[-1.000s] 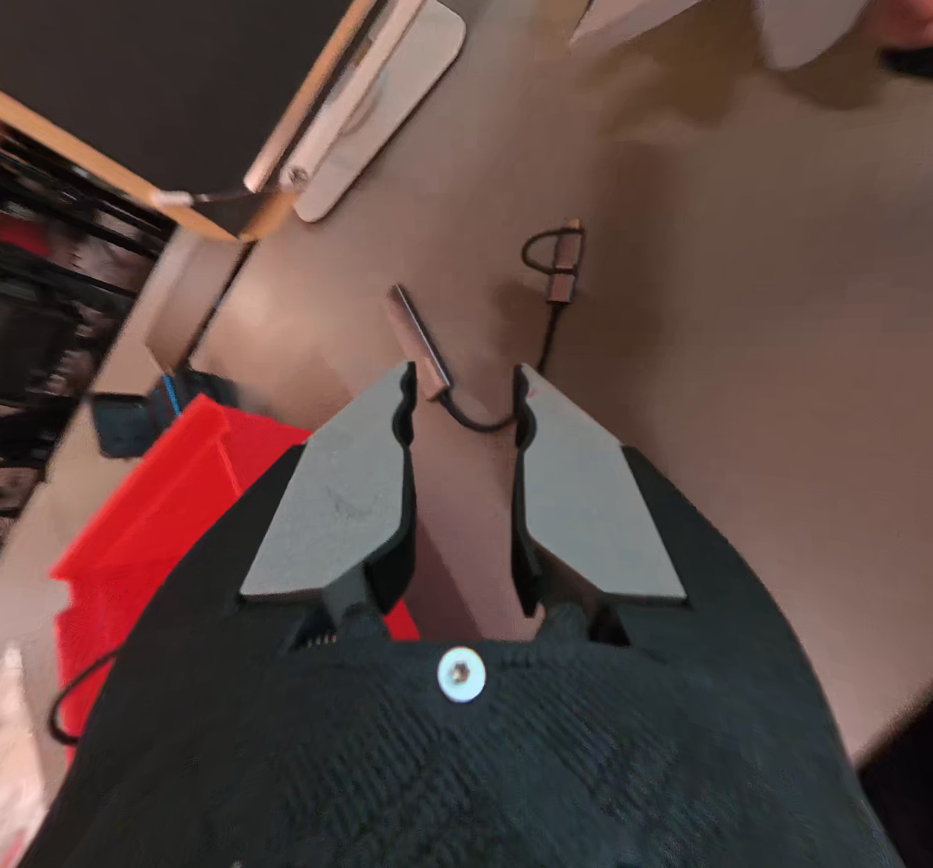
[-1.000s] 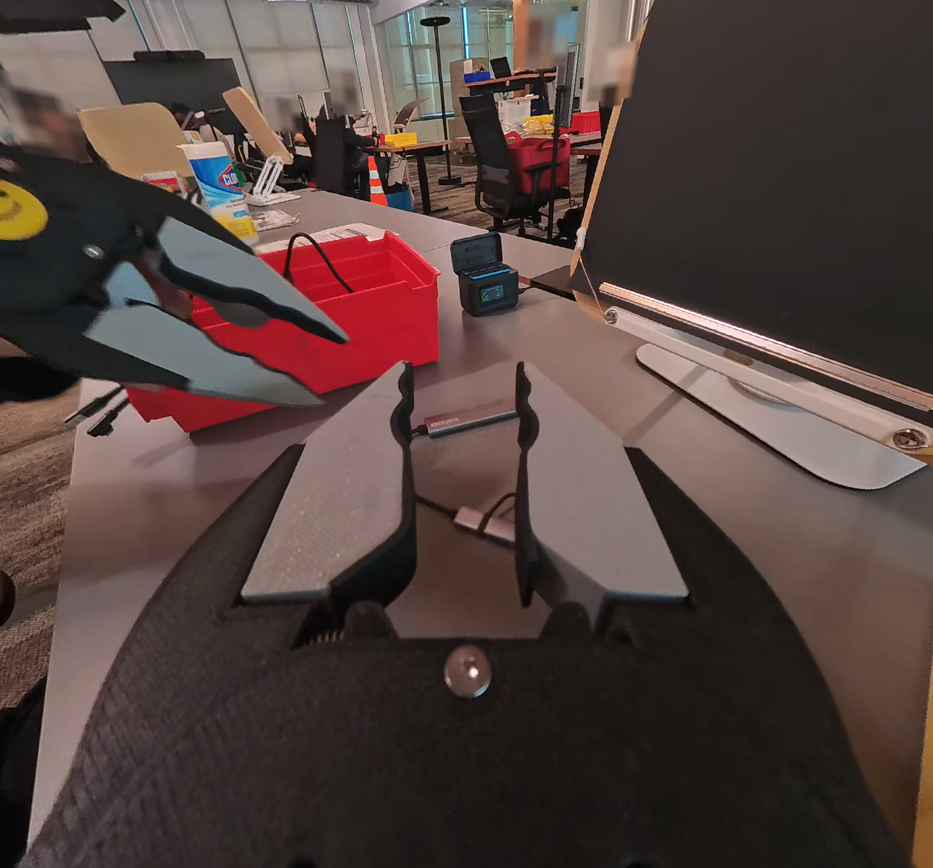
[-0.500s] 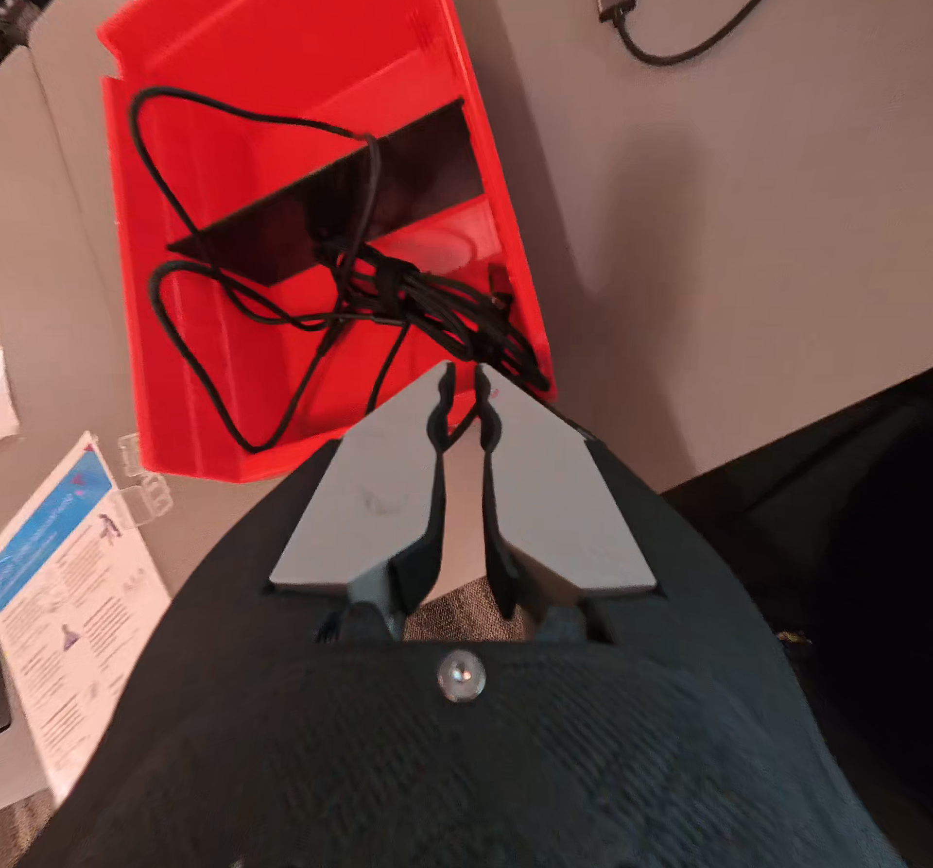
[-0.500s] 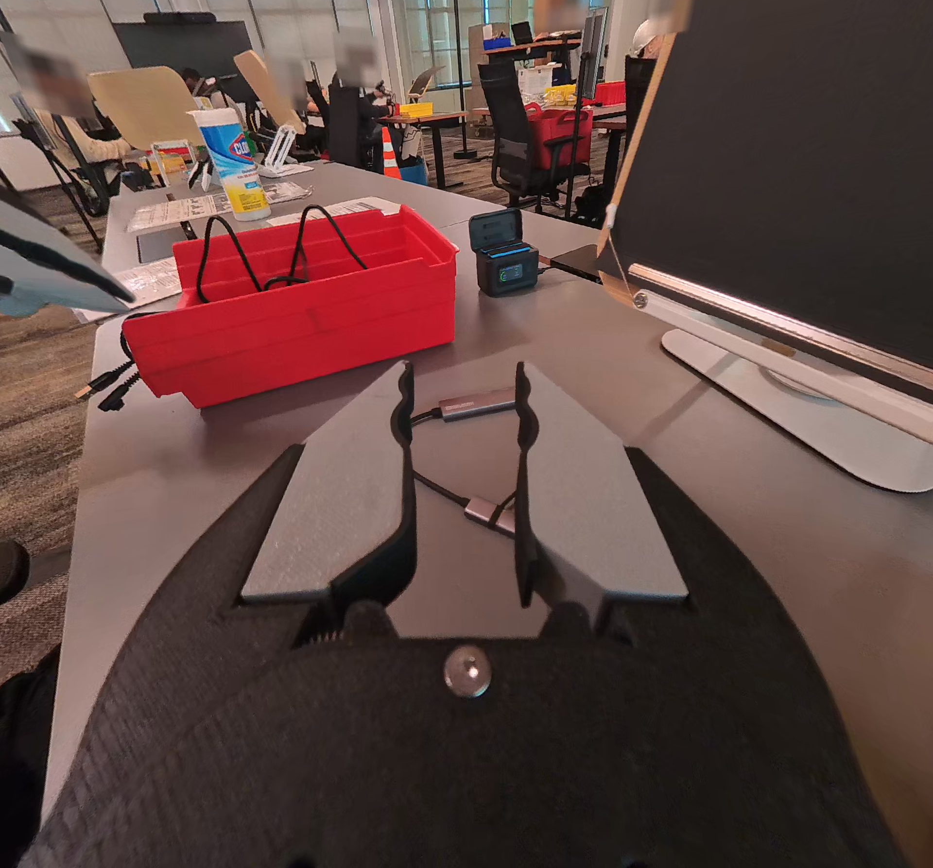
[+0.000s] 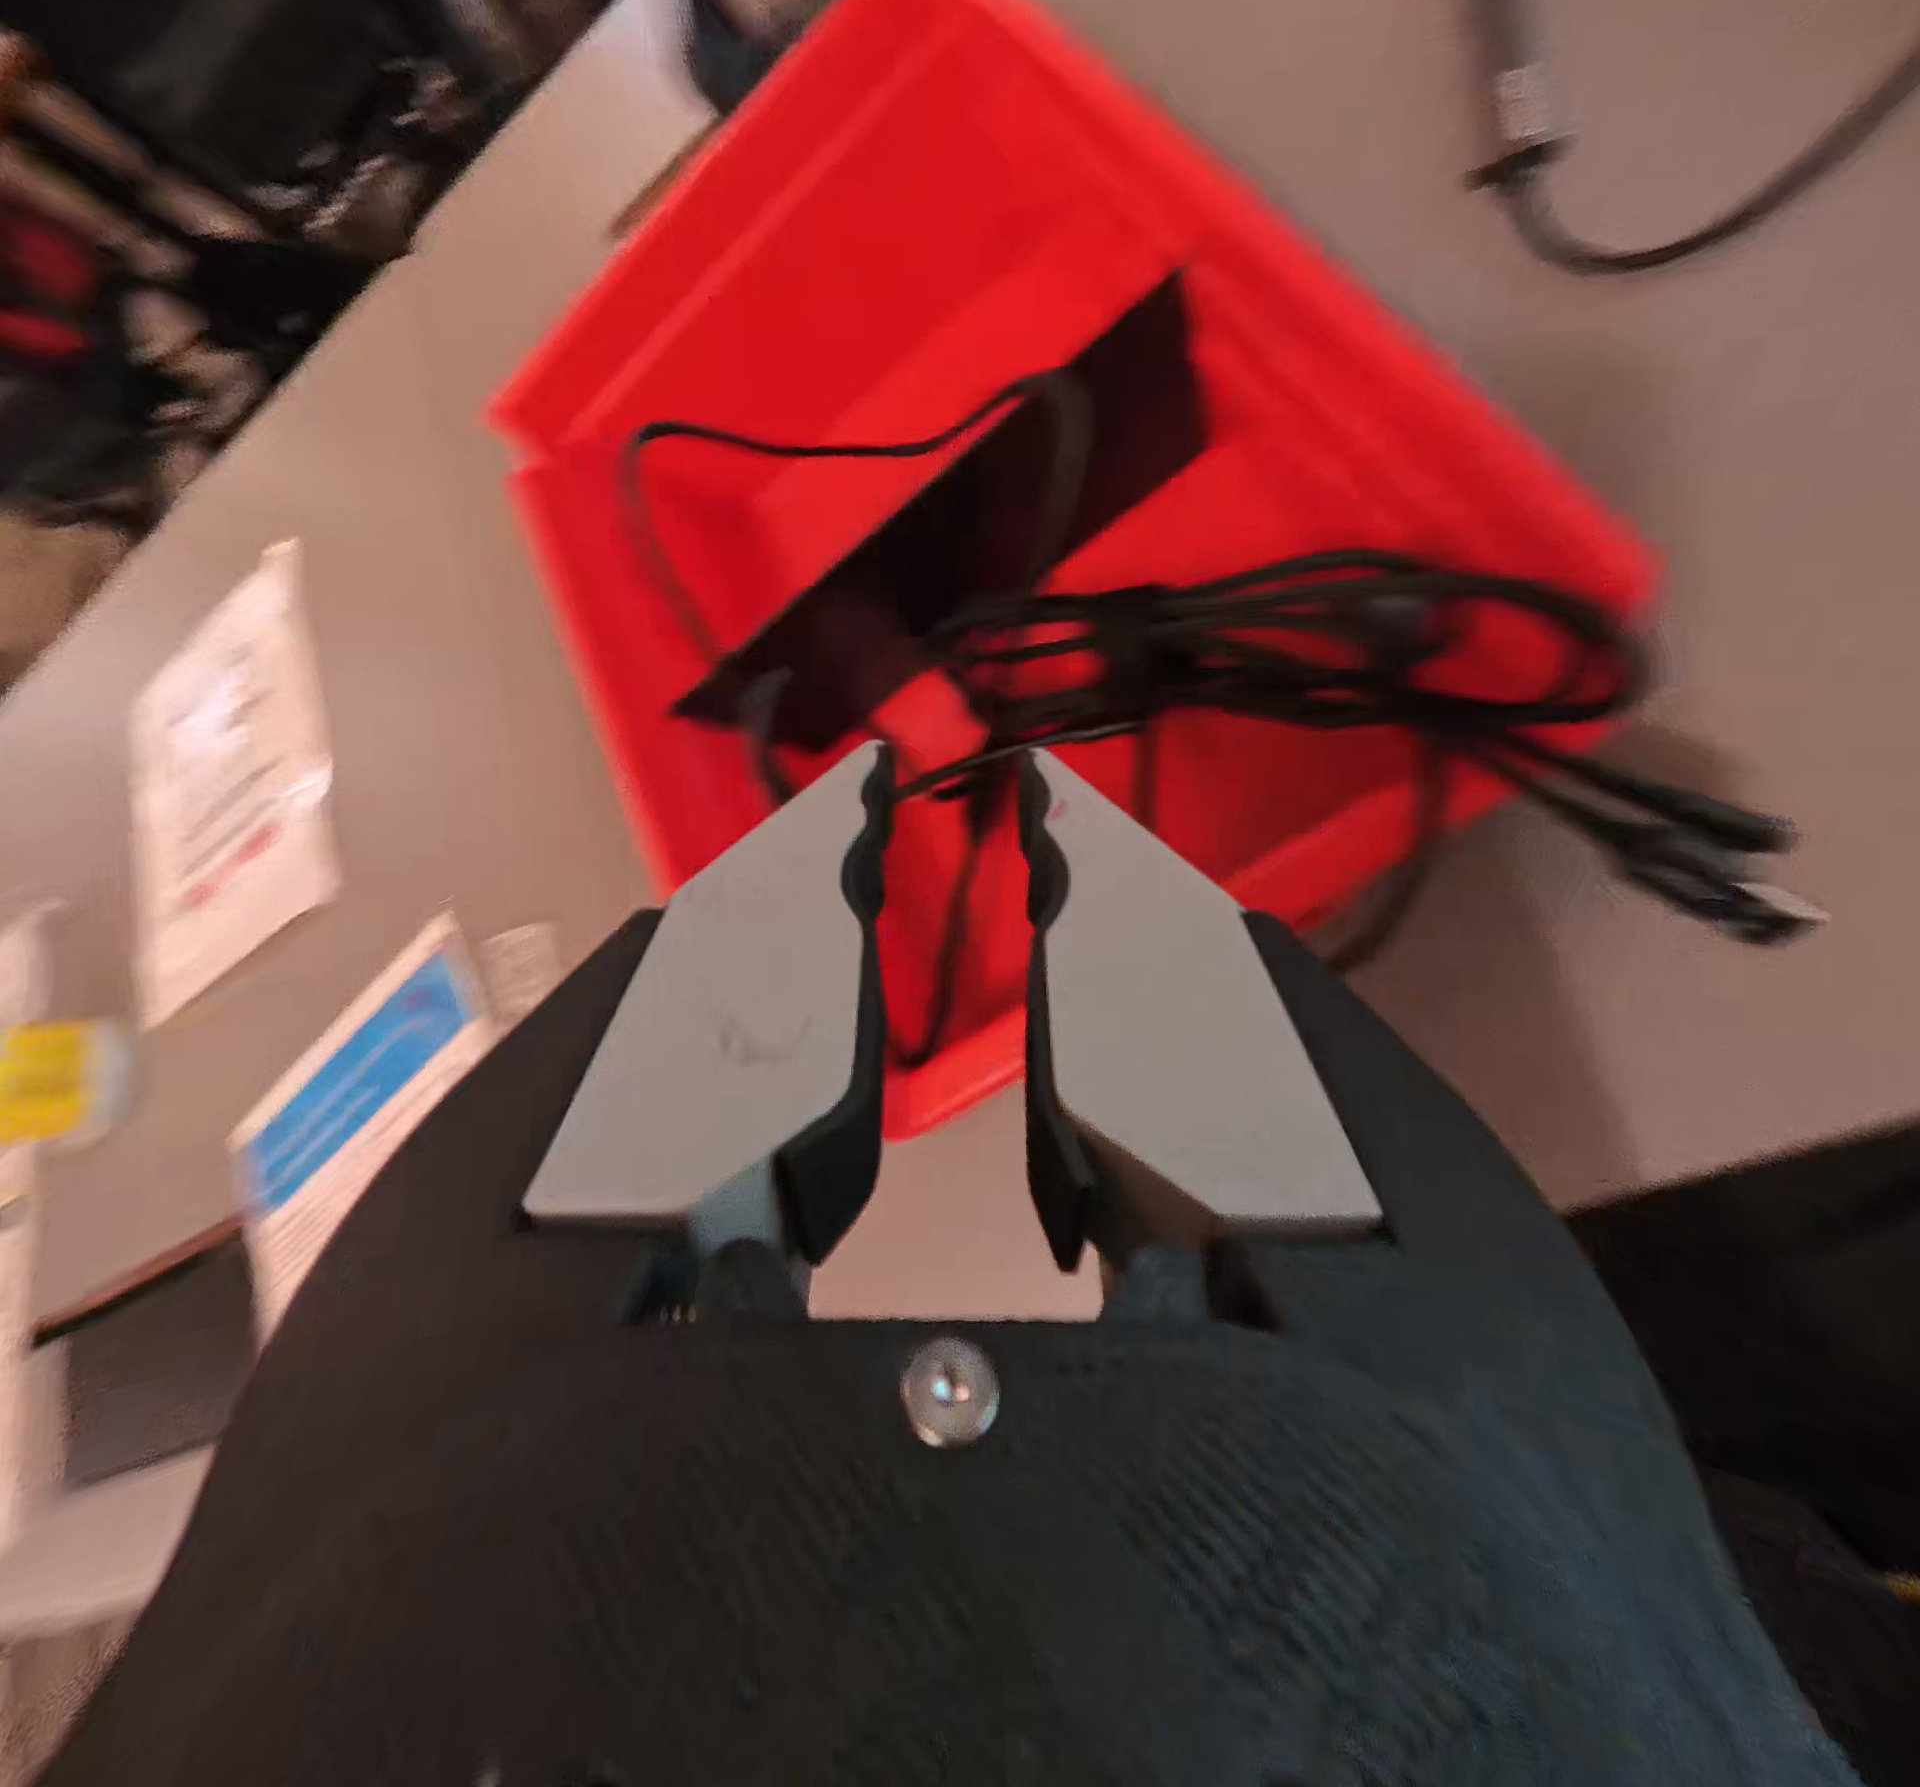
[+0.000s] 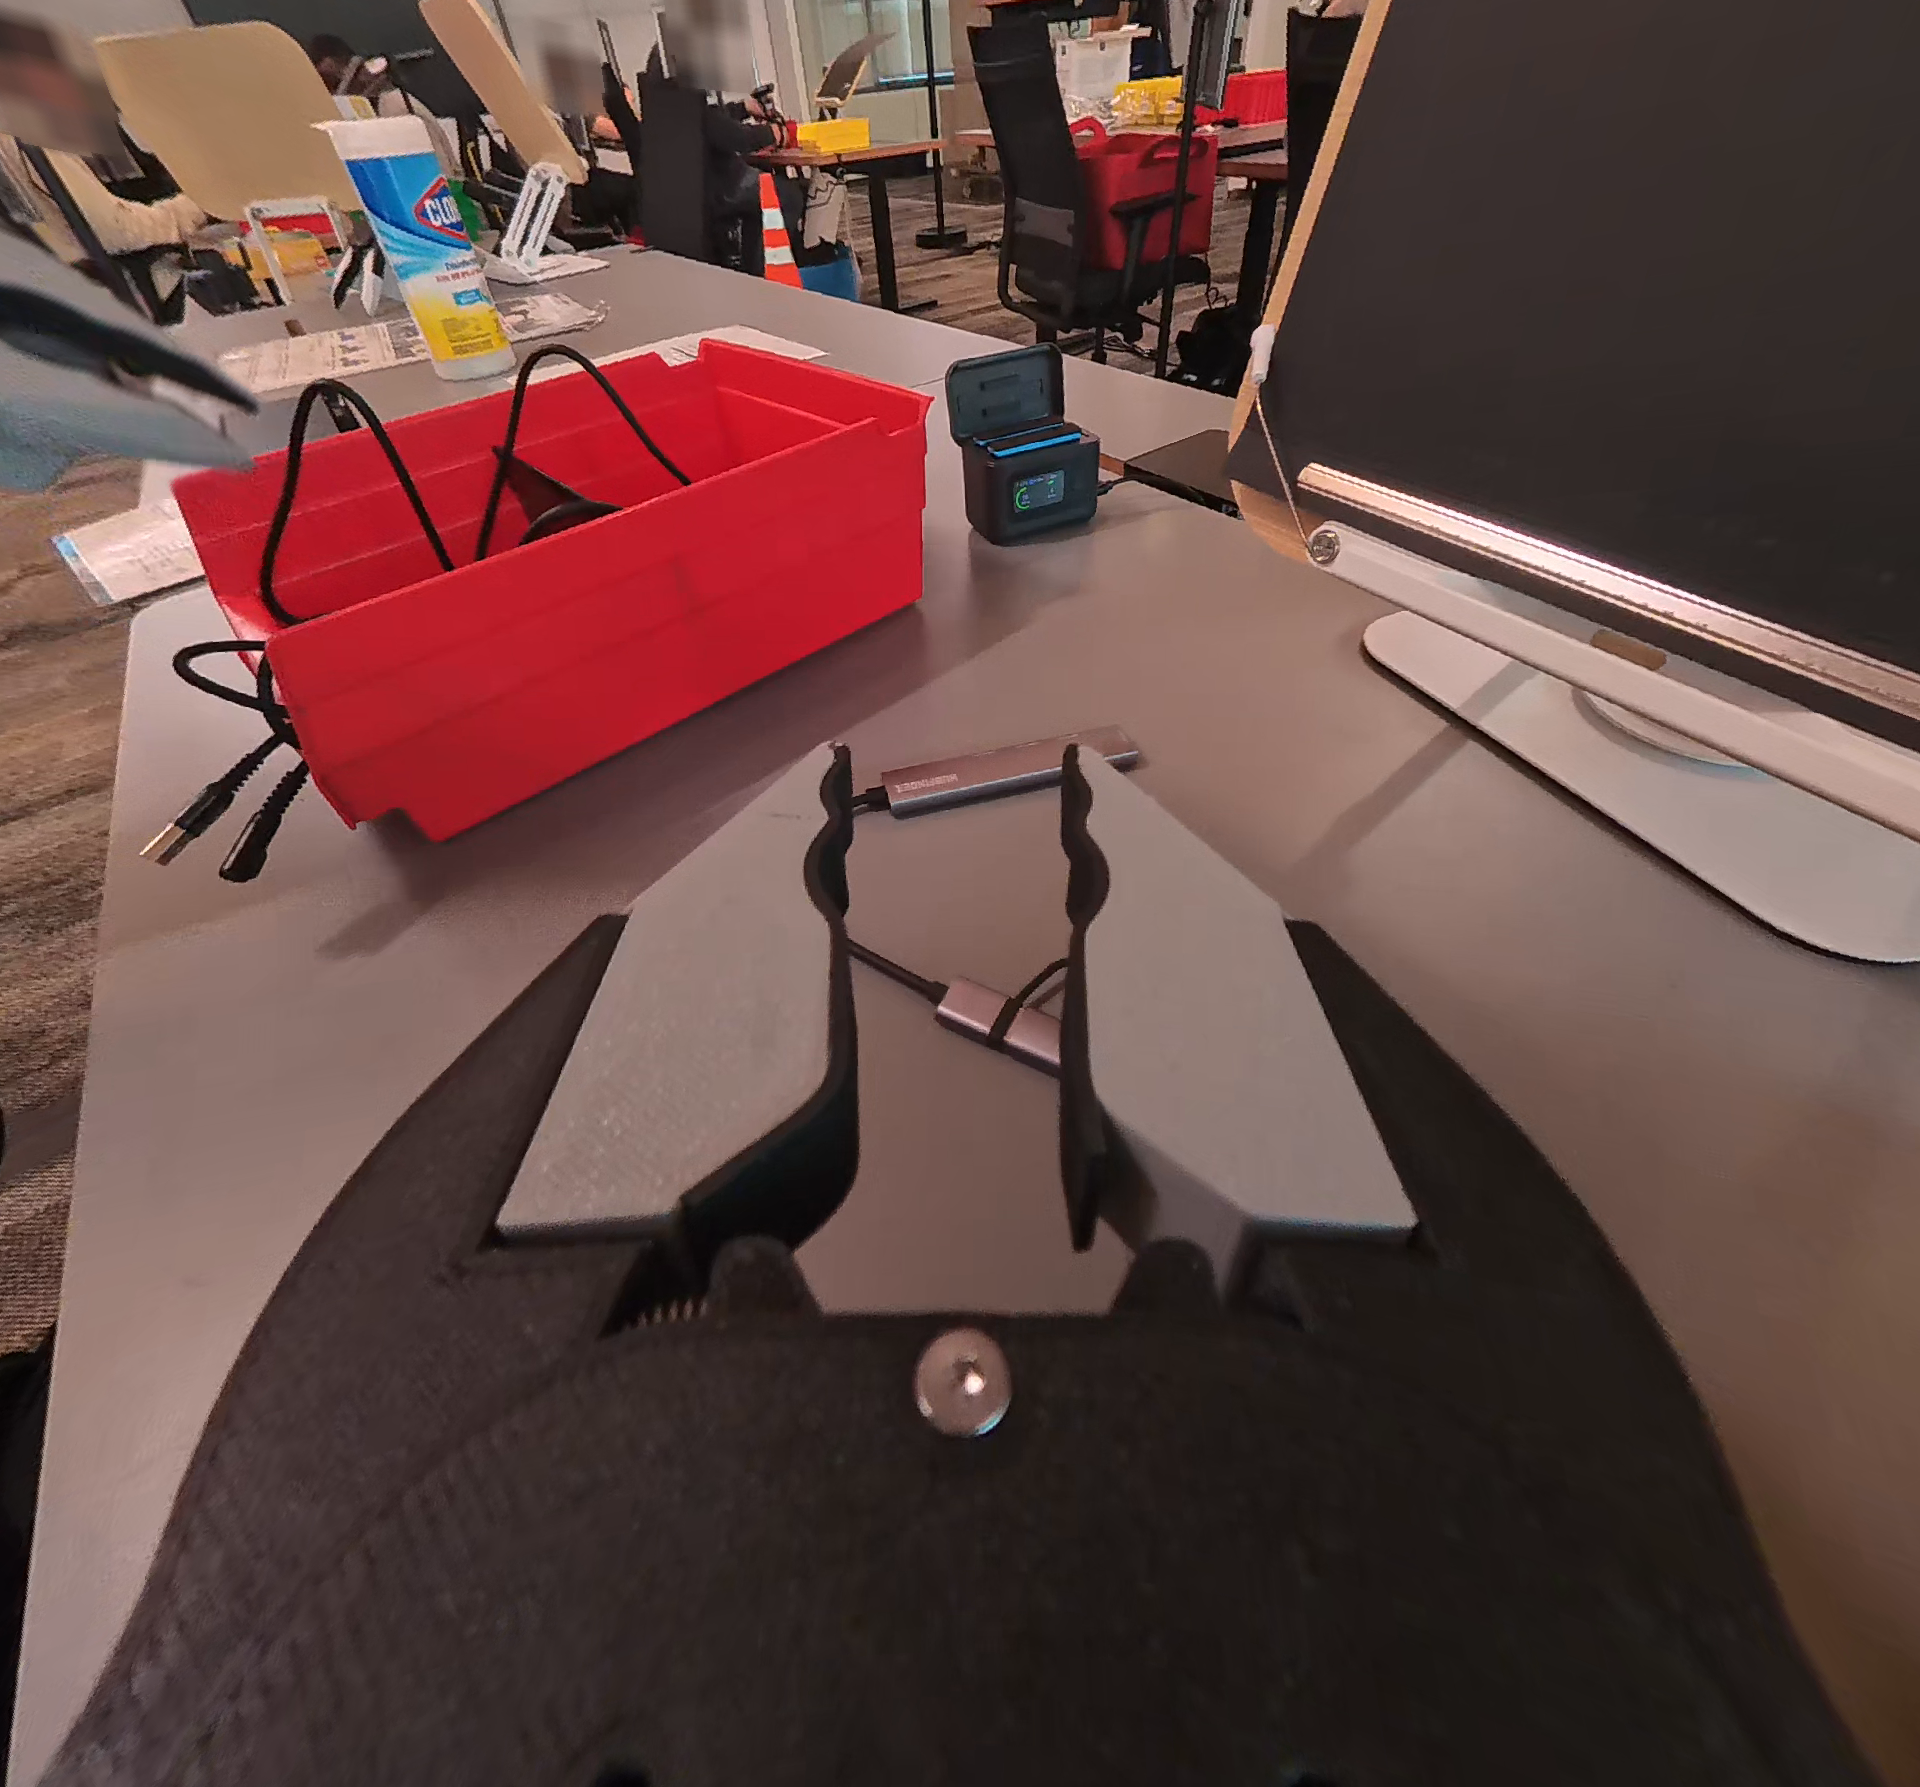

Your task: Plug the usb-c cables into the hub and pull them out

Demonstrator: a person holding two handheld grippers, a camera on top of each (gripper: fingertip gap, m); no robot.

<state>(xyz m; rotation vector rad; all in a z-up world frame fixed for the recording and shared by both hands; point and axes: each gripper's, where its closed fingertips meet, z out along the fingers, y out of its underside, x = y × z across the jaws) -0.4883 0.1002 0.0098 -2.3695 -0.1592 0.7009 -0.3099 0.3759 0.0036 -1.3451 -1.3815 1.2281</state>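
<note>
The grey usb hub (image 6: 997, 776) lies on the grey table (image 6: 1195, 698), its short lead ending in a grey plug (image 6: 997, 1020). My right gripper (image 6: 953, 771) is open and empty, hovering just in front of the hub, with the plug seen between its fingers. Black usb-c cables (image 5: 1299, 646) lie bundled in a red bin (image 5: 935, 231), with plug ends (image 6: 229, 812) hanging over its rim. My left gripper (image 5: 953, 766) is open and empty above the bin, its tips close to a cable strand. That view is blurred. The hub (image 5: 1512, 75) shows at its top right.
A monitor (image 6: 1610, 283) on a flat silver base (image 6: 1662, 781) stands at the right. A small black charging case (image 6: 1029, 470) sits behind the bin (image 6: 582, 636), and a wipes canister (image 6: 426, 251) and papers (image 5: 239, 781) lie beyond. The table's near edge is by the left gripper. Across from one pair of fingers to the other is roughly 35 cm. The left gripper is farther from the monitor (image 6: 1610, 283), some 45 cm, than the right, some 25 cm.
My left gripper swung from over the hub to over the red bin; its jaws narrowed on the way and now stand wider. My right gripper stayed open and drifted slightly.
</note>
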